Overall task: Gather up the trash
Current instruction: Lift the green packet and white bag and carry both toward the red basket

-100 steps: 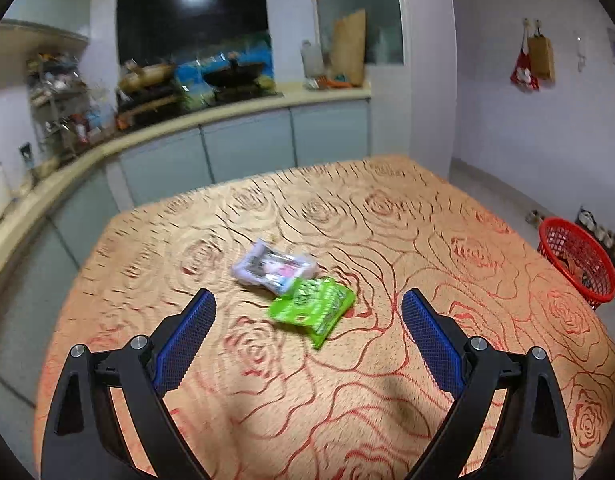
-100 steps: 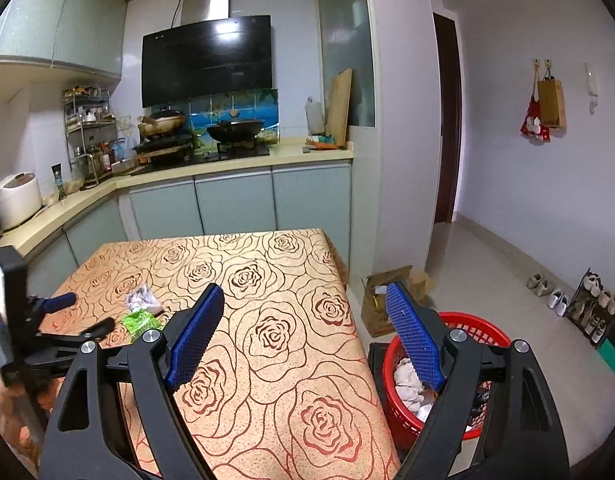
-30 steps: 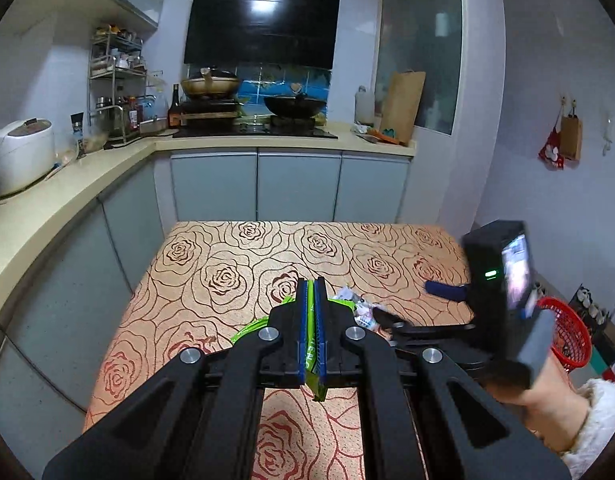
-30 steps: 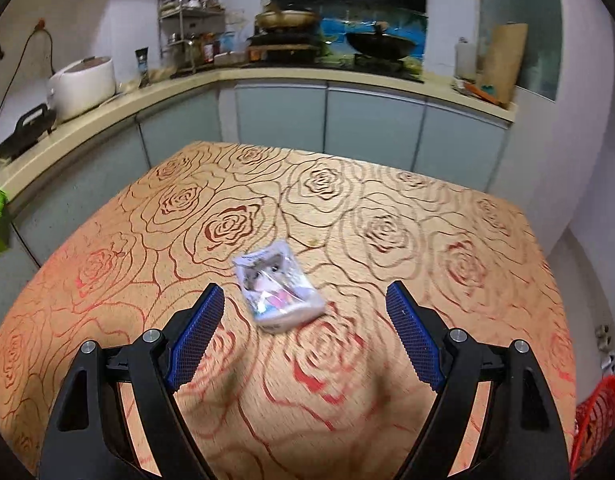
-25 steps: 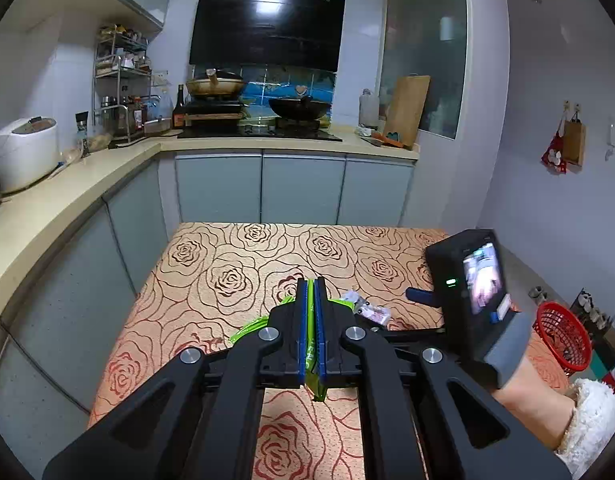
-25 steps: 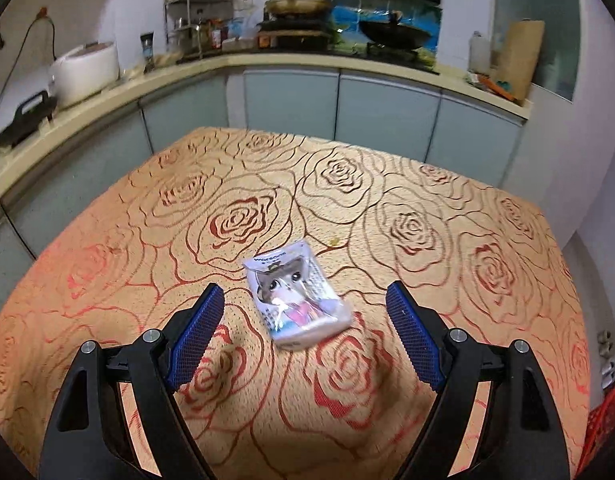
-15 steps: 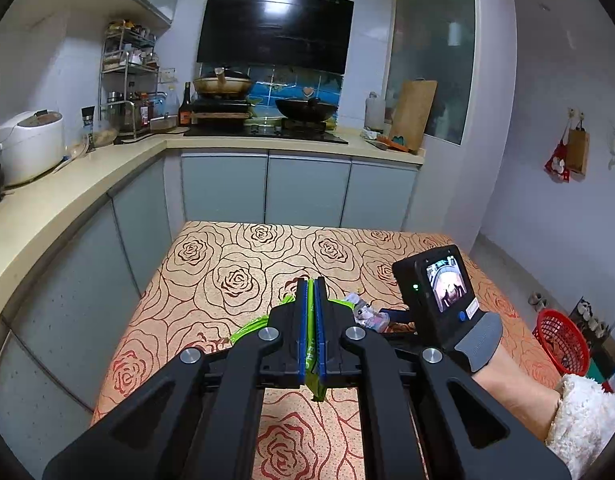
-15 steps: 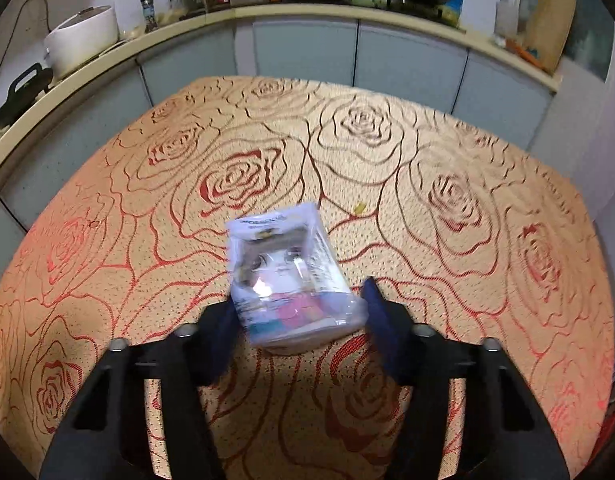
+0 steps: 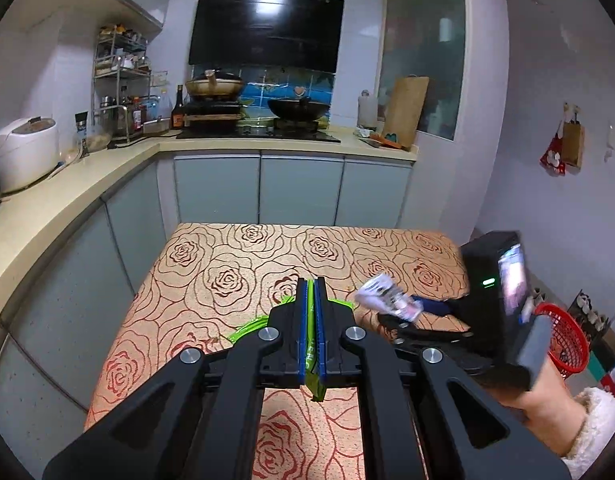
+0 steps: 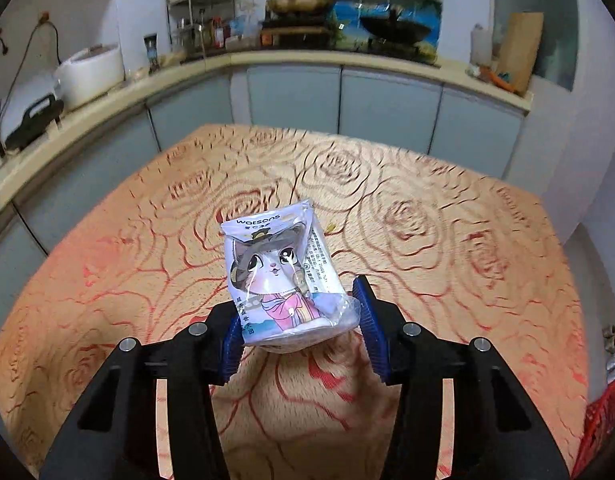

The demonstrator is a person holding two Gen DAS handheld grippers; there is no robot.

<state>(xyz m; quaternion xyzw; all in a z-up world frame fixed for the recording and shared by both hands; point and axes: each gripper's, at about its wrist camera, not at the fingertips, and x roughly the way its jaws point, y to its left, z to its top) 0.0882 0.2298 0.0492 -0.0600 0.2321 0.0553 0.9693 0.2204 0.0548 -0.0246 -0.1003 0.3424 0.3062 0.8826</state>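
The cat-print packet (image 10: 281,280) sits between the blue pads of the right gripper (image 10: 301,334), its lower end pinched from both sides and its printed top standing up and away from the claw, clear of the table (image 10: 447,240); the jaws are closing and stand at a middling width, with the packet bulging between them. To do this step well, I judge the squeeze should finish before any wide swing, since the film is slick and puffy and only the bottom end is caught; a firm but not crushing pinch should do. The green wrapper (image 9: 313,354) is clamped flat in the left gripper (image 9: 311,292), whose jaws are narrow and shut tight on it; its edges poke out to the left of, and below, the pads. From the left wrist view the red basket (image 9: 563,340) lies beyond the right claw, lower and off the table's far side, past the person's hand (image 9: 547,396); both pieces probably belong there. Carry the packet over the rim before letting go; the light film may drift.
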